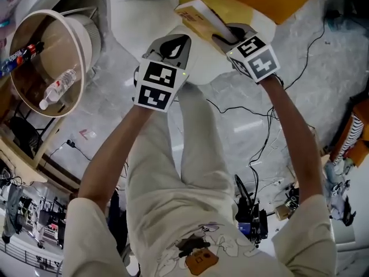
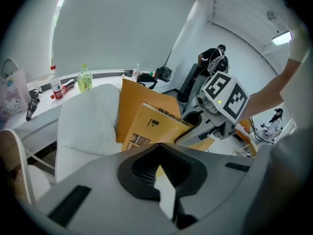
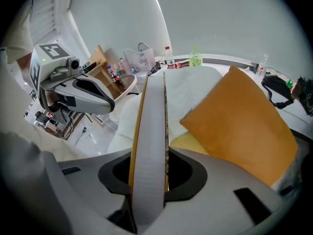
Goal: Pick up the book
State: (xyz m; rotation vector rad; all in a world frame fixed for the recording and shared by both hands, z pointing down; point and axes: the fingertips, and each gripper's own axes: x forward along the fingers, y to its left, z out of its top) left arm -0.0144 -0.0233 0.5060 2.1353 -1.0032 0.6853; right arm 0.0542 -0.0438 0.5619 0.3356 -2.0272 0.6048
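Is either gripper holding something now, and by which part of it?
The right gripper holds the book, with its jaws clamped across the book's thickness at the page-edge side. The left gripper holds nothing.

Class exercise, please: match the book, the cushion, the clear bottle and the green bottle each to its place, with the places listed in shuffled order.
Things:
1 book
2 cushion
3 clear bottle
4 green bottle

Places:
a in the round basket
b on the ledge
c clamped between the jaws of the right gripper
d on the white seat

Pairs: 1-c, 2-d, 3-a, 4-b
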